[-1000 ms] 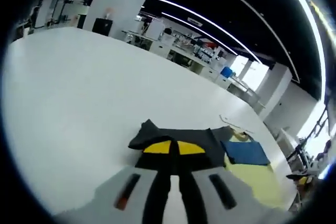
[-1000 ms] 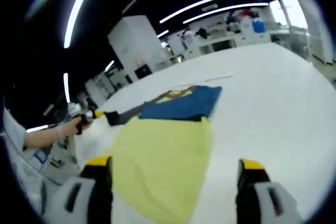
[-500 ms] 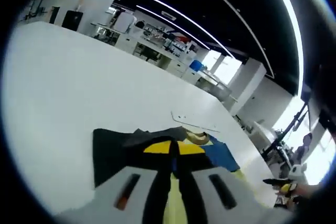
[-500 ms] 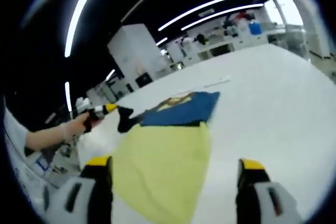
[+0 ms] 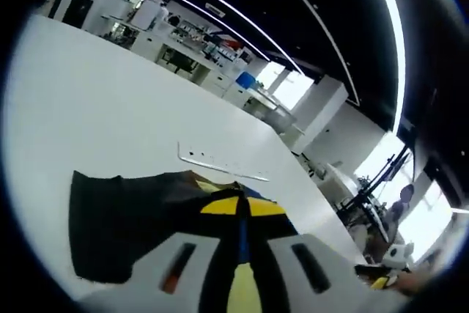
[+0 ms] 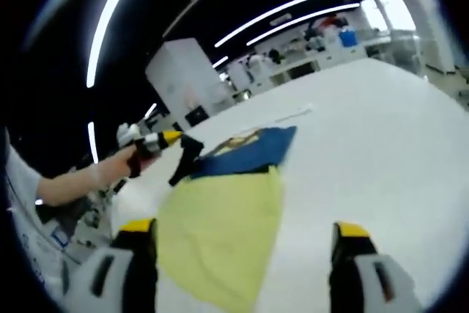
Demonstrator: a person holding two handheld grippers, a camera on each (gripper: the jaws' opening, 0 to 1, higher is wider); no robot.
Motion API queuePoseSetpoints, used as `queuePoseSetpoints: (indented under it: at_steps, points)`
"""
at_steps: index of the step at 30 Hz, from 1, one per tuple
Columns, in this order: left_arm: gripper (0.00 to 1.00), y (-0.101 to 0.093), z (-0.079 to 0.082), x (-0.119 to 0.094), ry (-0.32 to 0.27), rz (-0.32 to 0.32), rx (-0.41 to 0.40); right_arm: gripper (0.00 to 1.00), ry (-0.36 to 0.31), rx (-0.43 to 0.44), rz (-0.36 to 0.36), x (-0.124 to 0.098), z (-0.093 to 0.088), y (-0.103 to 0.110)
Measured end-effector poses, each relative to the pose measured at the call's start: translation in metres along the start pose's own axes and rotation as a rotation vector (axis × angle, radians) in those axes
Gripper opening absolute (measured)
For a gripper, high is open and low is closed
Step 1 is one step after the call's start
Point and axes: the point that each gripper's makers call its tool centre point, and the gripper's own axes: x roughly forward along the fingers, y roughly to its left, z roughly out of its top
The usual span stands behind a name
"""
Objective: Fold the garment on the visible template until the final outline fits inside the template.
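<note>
The left hand-held gripper [image 5: 239, 210] has its jaws pinched together on a black flap of the garment [image 5: 139, 214], and over the last second it has carried that flap up off the desk [image 5: 88, 108]. In the left gripper view the black cloth, which a second ago lay bunched just ahead of the jaws, now spreads wide and hangs off to one side, with yellow showing beneath the jaws. In the right gripper view the left hand-held gripper [image 6: 170, 139] is higher than before, the black flap dangling from it above the garment's blue panel [image 6: 245, 153].

The right hand-held gripper [image 6: 245, 236] has not shifted: its jaws stand wide apart, holding nothing, with the yellow part of the garment [image 6: 216, 236] lying flat on the desk between them.

The garment lies near the middle of the white desk, well away from its far edge. A thin pale strip [image 5: 220, 164] lies on the desk just beyond it; whether it marks the template I cannot tell.

The lift looks like the start of a fold, the black part about to go over the blue and yellow.
</note>
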Motion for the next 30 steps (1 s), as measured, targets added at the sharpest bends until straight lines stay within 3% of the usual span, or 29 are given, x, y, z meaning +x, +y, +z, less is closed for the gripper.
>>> queuePoseSetpoints:
  at_steps: [3, 5, 11, 20, 30]
  points:
    - [0.00, -0.013, -0.009, 0.016, 0.018, -0.024, -0.005, 0.91, -0.004, 0.011, 0.003, -0.002, -0.001, -0.003]
    - [0.00, -0.024, -0.018, 0.027, 0.041, -0.047, -0.003, 0.95, -0.014, 0.009, 0.002, -0.003, -0.001, -0.003]
    - [0.00, -0.050, -0.038, 0.060, 0.075, -0.097, -0.033, 0.95, -0.010, 0.003, -0.020, -0.006, -0.005, -0.011]
    - [0.00, -0.089, -0.064, 0.094, 0.136, -0.175, -0.002, 0.94, -0.023, 0.028, -0.045, -0.013, -0.009, -0.024]
    - [0.00, -0.090, -0.112, 0.114, 0.263, -0.175, 0.073, 0.94, -0.045, 0.060, -0.065, -0.022, -0.010, -0.032]
